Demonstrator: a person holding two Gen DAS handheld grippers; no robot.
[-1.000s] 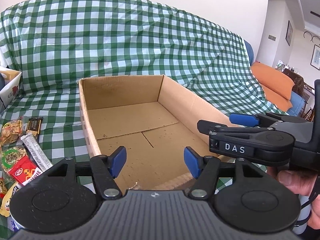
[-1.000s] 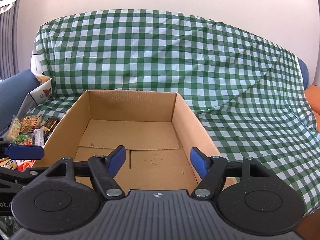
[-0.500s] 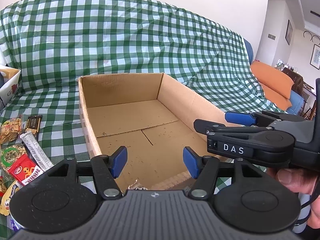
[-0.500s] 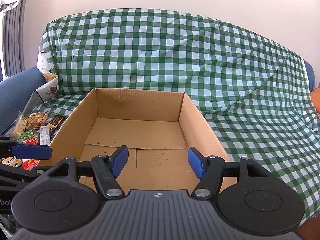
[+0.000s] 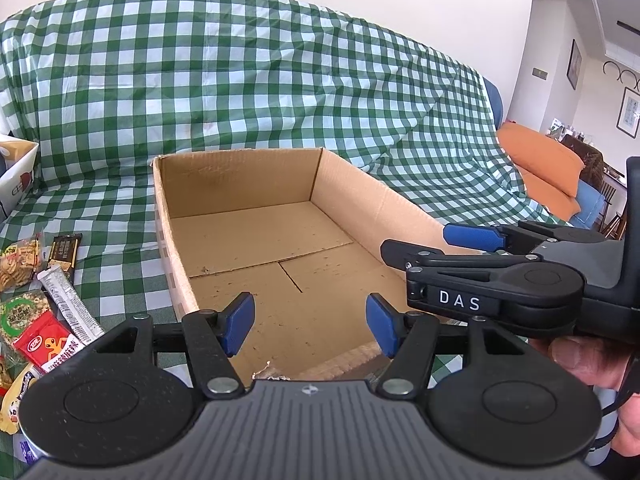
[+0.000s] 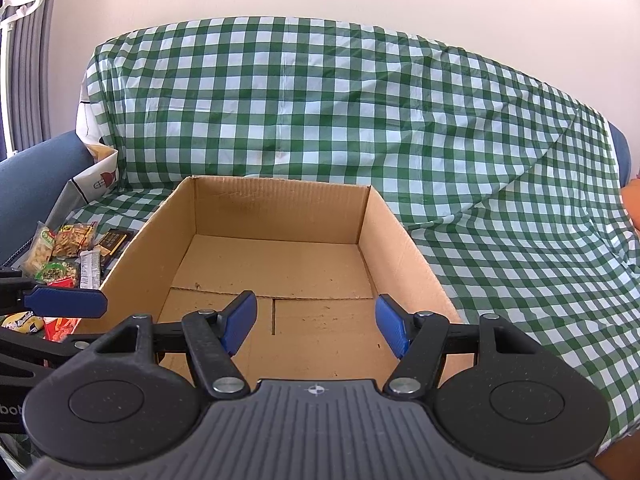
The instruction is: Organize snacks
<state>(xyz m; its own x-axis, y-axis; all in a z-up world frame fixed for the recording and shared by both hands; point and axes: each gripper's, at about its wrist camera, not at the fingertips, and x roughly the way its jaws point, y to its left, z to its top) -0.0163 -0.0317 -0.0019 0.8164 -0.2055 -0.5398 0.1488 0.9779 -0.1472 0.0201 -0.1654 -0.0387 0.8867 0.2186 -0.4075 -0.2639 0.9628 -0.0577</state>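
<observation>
We are looking at a sofa draped in a green-and-white checked cloth that covers both backrest and seat. On the seat stands an open cardboard box, with nothing inside but crumbs and the seams of its bottom flaps. To its left on the cloth lies a cluster of snacks: a dark chocolate bar, a silver wrapped bar, a bag of crackers, a green round-patterned packet, a red packet and a yellow one at the frame's edge. Behind them, against the sofa's arm, stands a white paper bag.

Our left gripper hangs over the near end of the box with its blue pads set apart and nothing between them. Our right gripper is likewise parted and holds nothing, pointing down into the box. In the left wrist view the right gripper appears side-on at the right, marked "DAS", with a thumb under it.

Beyond the cloth the sofa's blue upholstery shows at its left arm. The wall behind is plain and pale. A grey curtain hangs at the far left. To the right lie orange cushions, and farther off a room with framed pictures on its walls.
</observation>
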